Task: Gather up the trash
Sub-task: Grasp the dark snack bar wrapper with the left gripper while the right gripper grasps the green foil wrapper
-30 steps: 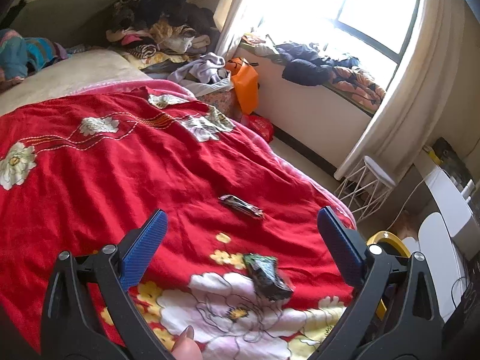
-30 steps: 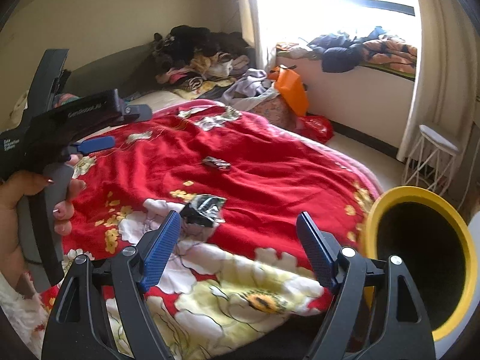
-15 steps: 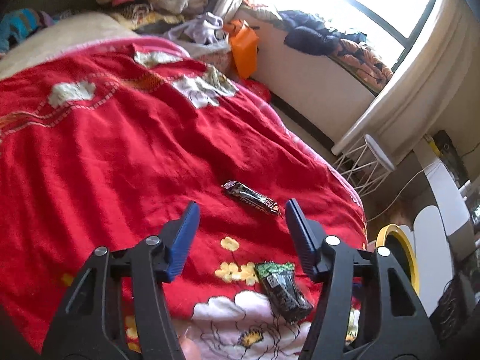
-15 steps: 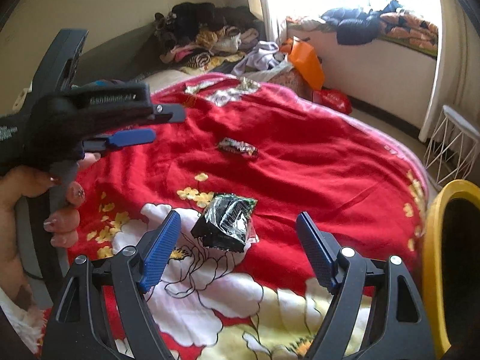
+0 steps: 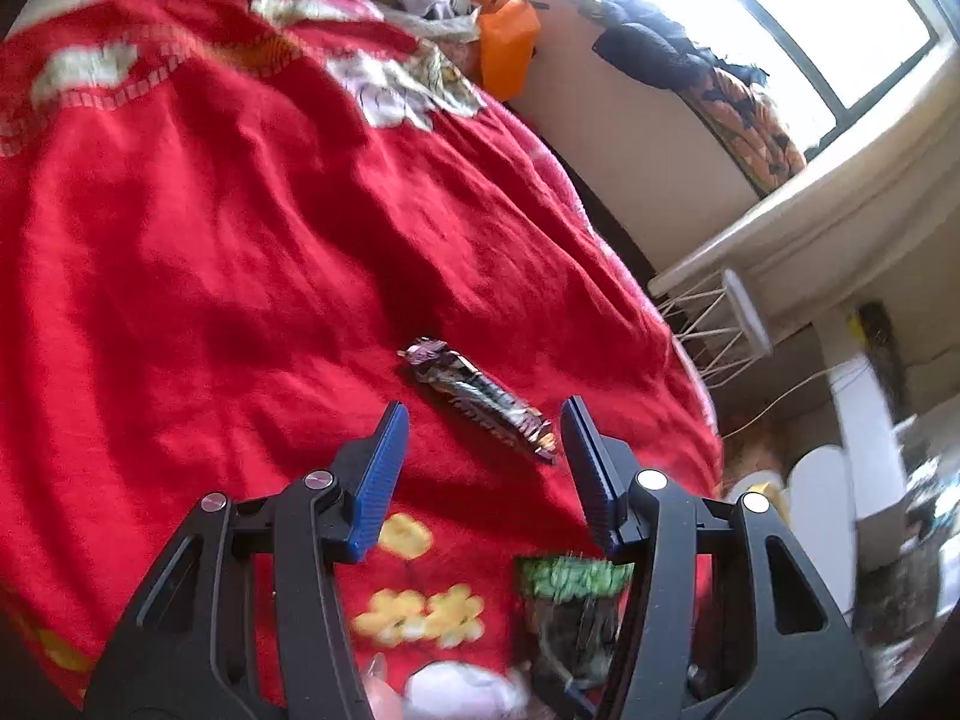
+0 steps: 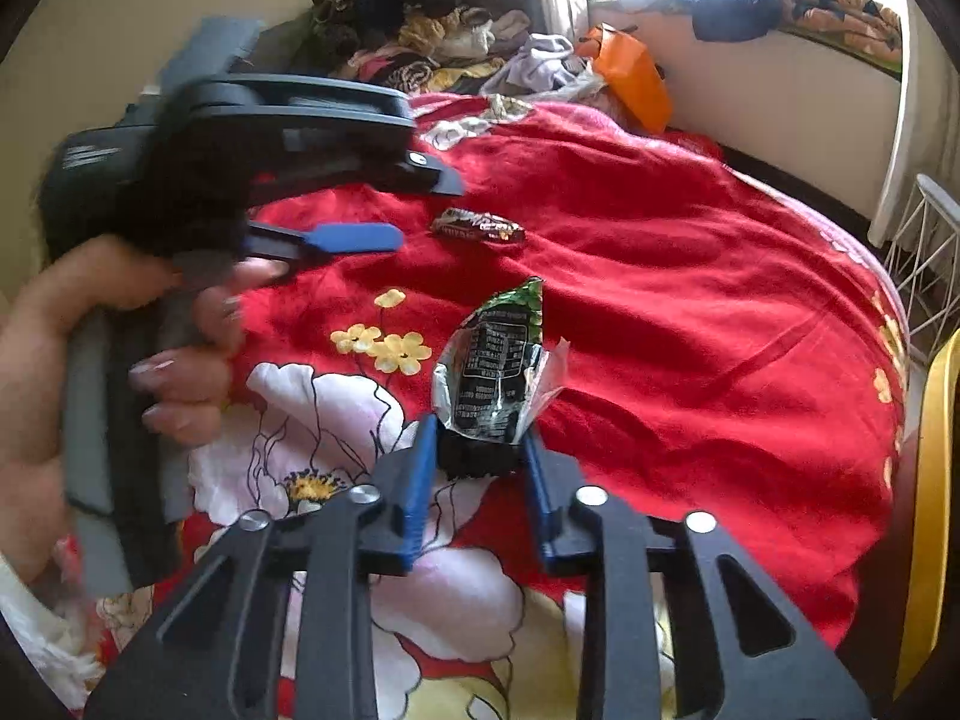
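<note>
On the red floral bedspread (image 6: 690,312), two pieces of trash are in play as I work both claws at once. My right claw (image 6: 477,450), low centre in its own view, pinches the near end of the green-and-silver snack wrapper (image 6: 495,372), blue pads pressed against the crumpled foil from both sides; the rest of the wrapper stands up beyond the tips, apparently only just lifting off the cloth. The same wrapper shows at the bottom of the left view (image 5: 570,612), partly hidden behind the claw frame.

My left claw (image 5: 483,450) is spread wide and hangs just short of the dark candy bar wrapper (image 5: 480,399), which lies flat at mid-frame, slanting from upper left to lower right. Its lower end sits between the two fingertips but the pads do not touch it. From the right view the left claw appears at upper left, blurred, with the candy bar wrapper (image 6: 478,226) just beyond its blue pad.

I judge the step in hand as a double pick-up: one piece gripped, one being lined up. Next, the left claw needs to drop down over the bar's narrow width and close. The yellow-rimmed bin (image 6: 927,510) at the right edge looks like where both pieces belong.
</note>
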The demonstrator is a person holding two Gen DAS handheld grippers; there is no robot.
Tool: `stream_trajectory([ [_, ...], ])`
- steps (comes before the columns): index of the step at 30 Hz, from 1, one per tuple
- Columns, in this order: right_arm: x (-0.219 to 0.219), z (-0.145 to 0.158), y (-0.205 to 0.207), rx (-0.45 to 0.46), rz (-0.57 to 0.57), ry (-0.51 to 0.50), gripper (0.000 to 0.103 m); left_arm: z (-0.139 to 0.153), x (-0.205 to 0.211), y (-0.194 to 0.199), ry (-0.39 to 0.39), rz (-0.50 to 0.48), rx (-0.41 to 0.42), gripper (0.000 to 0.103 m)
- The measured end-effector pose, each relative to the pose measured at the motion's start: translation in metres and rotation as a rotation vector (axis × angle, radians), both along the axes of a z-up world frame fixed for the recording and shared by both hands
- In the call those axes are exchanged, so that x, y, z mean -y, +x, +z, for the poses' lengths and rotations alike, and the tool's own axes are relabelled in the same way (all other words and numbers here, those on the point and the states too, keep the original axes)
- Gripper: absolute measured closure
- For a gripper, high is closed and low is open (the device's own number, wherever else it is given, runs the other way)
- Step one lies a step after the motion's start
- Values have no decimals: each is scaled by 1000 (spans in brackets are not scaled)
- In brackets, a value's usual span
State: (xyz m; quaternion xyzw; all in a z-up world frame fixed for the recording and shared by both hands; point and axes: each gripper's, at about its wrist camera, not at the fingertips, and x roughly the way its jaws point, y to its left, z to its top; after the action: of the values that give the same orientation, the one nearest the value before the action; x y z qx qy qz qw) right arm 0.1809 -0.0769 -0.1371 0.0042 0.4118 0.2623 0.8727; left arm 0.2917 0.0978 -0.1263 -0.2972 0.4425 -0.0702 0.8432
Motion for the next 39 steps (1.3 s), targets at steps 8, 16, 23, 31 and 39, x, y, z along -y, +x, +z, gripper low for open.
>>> stream_trajectory([
  [8,40,13,-14,25,-66,31,93,-19,8,16,-53,63,-46,75],
  [16,61,29,-20,66,-79,46,93,-16,17,3,40,57,-16,88],
  [23,63,34,-23,70,-74,61,93,-3,19,-20,54,34,40,94],
  [31,71,51,-38,113,-62,71,93,30,33,-59,108,0,139,97],
  [39,87,68,-56,135,-69,90,94,78,41,-100,155,-34,251,97],
])
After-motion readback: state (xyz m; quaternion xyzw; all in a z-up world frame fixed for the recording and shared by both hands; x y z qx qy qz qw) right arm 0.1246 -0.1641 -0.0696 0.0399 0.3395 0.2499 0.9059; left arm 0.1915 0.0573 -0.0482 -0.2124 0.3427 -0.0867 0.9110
